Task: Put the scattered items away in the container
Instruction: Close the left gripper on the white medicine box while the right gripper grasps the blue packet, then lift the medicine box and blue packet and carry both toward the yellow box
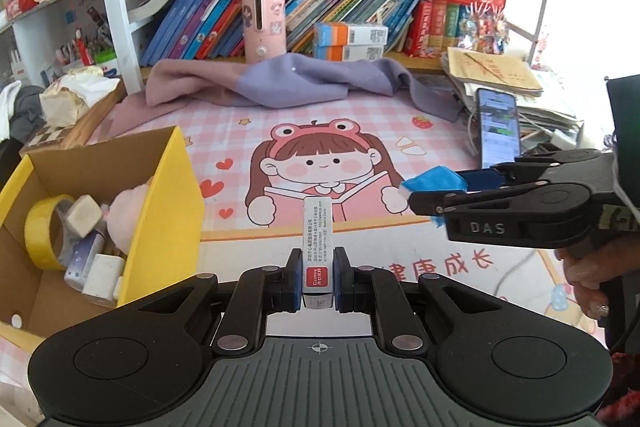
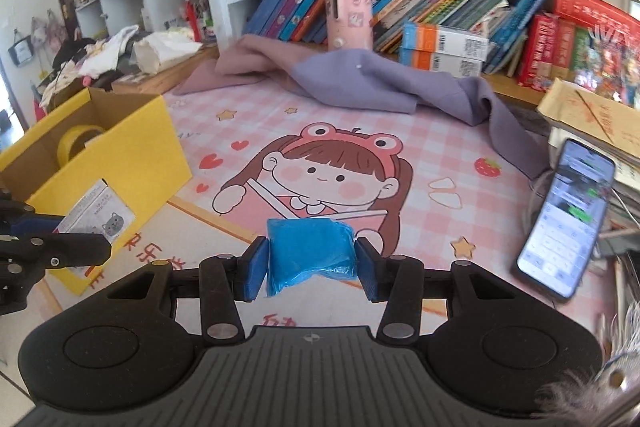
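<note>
Left tool (image 1: 317, 277) is clamping a slim white box (image 1: 317, 227) with a red label, held low centre of the left wrist view, jutting forward over the pink cartoon mat (image 1: 340, 131). Right tool (image 2: 310, 263) is gripping a blue crumpled plastic packet (image 2: 312, 249), low centre of the right wrist view; pads are pressing both sides. Yellow cardboard box (image 1: 160, 195) is sitting at left of frame on the counter, open, already holding a yellow tape roll (image 1: 42, 231), a pink plush (image 1: 128, 215) and small white items. A phone (image 2: 568, 215) is lying at right, screen lit.
</note>
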A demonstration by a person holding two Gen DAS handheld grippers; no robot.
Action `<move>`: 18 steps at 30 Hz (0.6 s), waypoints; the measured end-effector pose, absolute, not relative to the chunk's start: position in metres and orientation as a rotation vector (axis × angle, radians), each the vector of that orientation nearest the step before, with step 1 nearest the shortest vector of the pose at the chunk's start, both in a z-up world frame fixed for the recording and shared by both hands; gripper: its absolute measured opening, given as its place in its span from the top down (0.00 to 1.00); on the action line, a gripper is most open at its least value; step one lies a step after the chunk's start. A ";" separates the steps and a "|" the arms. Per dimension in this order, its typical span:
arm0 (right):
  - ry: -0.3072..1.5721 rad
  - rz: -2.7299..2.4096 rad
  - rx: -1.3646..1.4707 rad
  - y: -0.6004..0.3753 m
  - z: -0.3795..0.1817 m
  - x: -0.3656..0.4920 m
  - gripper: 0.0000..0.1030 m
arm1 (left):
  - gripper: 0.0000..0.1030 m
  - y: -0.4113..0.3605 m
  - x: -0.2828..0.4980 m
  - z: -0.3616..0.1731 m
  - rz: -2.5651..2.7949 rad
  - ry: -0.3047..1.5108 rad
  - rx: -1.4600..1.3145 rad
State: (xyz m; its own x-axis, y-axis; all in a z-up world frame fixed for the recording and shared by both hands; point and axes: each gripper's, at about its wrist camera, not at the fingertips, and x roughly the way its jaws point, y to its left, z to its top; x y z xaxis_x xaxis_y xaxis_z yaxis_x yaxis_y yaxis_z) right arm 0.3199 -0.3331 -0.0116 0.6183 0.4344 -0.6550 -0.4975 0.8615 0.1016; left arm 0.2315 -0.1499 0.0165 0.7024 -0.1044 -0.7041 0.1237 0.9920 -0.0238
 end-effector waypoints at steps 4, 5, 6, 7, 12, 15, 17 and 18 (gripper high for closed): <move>0.738 0.509 -0.086 -0.334 -0.007 0.302 0.57 | 0.87 -0.142 0.222 0.017 -0.140 0.772 0.005; 0.740 0.501 -0.089 -0.333 -0.007 0.298 0.57 | 0.87 -0.140 0.221 0.017 -0.144 0.768 -0.001; 0.740 0.493 -0.090 -0.332 -0.006 0.295 0.57 | 0.87 -0.138 0.219 0.017 -0.151 0.764 -0.005; 0.735 0.484 -0.092 -0.331 -0.005 0.291 0.57 | 0.87 -0.136 0.217 0.017 -0.160 0.759 -0.007; 0.691 0.441 -0.103 -0.322 0.005 0.267 0.57 | 0.87 -0.126 0.204 0.022 -0.213 0.720 0.007; 0.676 0.417 -0.107 -0.314 0.009 0.250 0.57 | 0.87 -0.119 0.194 0.023 -0.247 0.708 0.009; 0.666 0.401 -0.107 -0.309 0.012 0.238 0.57 | 0.87 -0.112 0.185 0.024 -0.268 0.698 0.014; 0.662 0.392 -0.108 -0.306 0.013 0.232 0.57 | 0.87 -0.109 0.181 0.025 -0.277 0.693 0.016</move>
State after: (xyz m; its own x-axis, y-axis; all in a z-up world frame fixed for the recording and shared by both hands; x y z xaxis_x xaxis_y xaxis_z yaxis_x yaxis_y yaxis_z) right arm 0.2322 -0.3057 0.0133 0.7188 0.3201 -0.6172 -0.3882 0.9212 0.0257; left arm 0.1807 -0.1093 0.0248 0.7344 -0.2465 -0.6323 0.2569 0.9634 -0.0771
